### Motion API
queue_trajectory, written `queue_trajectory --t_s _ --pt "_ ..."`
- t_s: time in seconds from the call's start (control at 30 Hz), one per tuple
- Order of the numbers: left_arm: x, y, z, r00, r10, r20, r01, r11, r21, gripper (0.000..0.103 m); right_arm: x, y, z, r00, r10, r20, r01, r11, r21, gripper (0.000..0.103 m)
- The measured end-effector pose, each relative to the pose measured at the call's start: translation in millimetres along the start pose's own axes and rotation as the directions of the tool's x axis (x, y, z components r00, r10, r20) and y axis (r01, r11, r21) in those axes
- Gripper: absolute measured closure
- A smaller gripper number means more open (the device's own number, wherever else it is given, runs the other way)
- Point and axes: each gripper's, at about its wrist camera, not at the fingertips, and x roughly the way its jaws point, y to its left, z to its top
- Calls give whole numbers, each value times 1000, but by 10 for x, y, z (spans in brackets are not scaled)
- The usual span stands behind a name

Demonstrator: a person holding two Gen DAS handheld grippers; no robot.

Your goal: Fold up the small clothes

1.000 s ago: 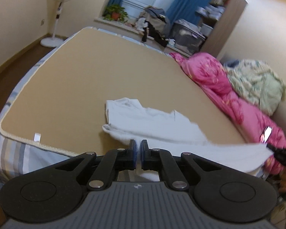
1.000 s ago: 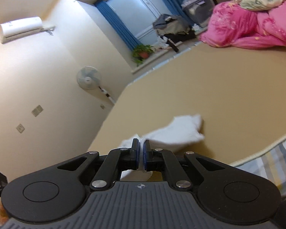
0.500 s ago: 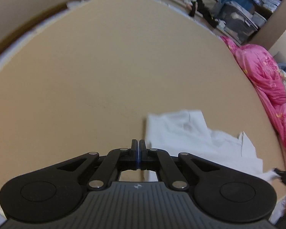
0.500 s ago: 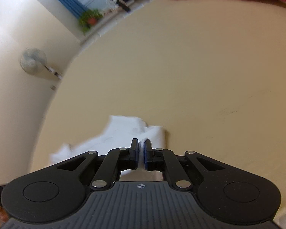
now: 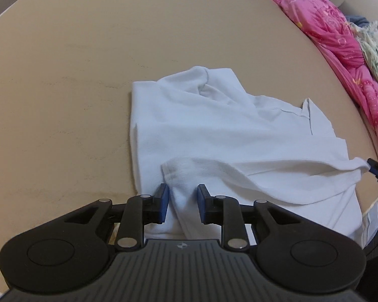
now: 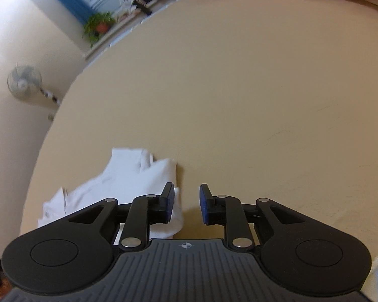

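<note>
On the mattress (image 5: pixel 63 80), white garment (image 5: pixel 214 130) lies crosswise; both grippers (image 5: pixel 181 202) (image 6: pixel 187 202) gape apart.

Soft white knit cloth on the shirt (image 5: pixel 214 136), matt and lightly creased, a thicker ribbed hem between the left gripper (image 5: pixel 181 202) pads. Beneath it the mattress cover (image 5: pixel 63 88) reads as matt tan fabric, faintly grainy. Matt black plastic gripper bodies, shiny metal rivets, blue rubbery pads (image 6: pixel 169 202). Glossy pink quilt (image 5: pixel 340 37).

The garment (image 5: pixel 214 136) lies on the mat (image 5: pixel 63 75), bedding (image 5: pixel 335 30) piled along its right edge.
</note>
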Motion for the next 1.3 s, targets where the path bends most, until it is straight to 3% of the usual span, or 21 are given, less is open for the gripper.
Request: queue_trajectory --t_s 0.03,0.1,0.17,0.23,0.3,0.33,0.4,0.43,0.53,0.7,0.93,0.97,1.0,1.1,1.2,1.23,1.3 --pt "2 -19 -12 1000 6 0 -6 1000 19 76 -45 -40 5 1000 6 8 -6 1000 14 79" --pt "32 -120 -33 999 44 22 -46 997 64 99 -98 -111 9 1000 7 12 -7 1000 28 78" --pt "-76 -156 27 995 37 92 -47 993 105 98 -97 -147 1 1000 -10 7 10 1000 24 78" --pt "-312 -64 209 956 82 283 -101 993 53 99 -72 -154 -8 1000 -21 6 21 1000 16 78" --pt "-426 60 356 913 117 391 -116 993 -27 99 -50 -145 -9 1000 -19 8 19 1000 13 78" --pt "-400 85 395 910 129 393 -122 992 -41 99 -37 -140 -5 1000 -16 9 16 1000 13 78" --pt "-254 90 432 937 106 334 -101 994 -31 99 16 -105 -5 1000 -9 7 9 1000 8 77" --pt "-212 47 426 941 112 319 -116 993 -8 98 39 -75 -7 1000 -4 4 4 1000 -2 76" --pt "-154 -21 407 941 128 314 -147 988 37 98 135 89 -17 1000 14 -6 -14 997 -73 71" --pt "-88 138 454 953 133 272 -132 991 -21 97 364 404 -8 1000 29 -7 -30 982 -185 58" --pt "-80 182 474 953 140 268 -136 990 -31 97 739 810 -17 1000 -1 19 7 945 -327 59" --pt "-83 181 468 952 144 268 -142 989 -30 97 799 854 -18 1000 -20 22 27 937 -349 66" --pt "-86 182 469 949 155 274 -153 988 -27 98 838 881 -27 999 -36 30 44 928 -371 102" --pt "-169 103 505 918 163 361 -164 986 -29 98 783 964 22 992 -5 127 53 923 -380 103" --pt "-282 56 515 876 176 450 -177 983 -40 98 554 1051 106 950 56 308 52 942 -332 103" --pt "-245 44 531 874 193 446 -197 980 -38 98 562 1065 115 943 36 330 77 943 -324 103" --pt "-116 50 577 888 218 406 -223 974 -35 98 683 1066 123 949 -12 314 116 942 -315 102"
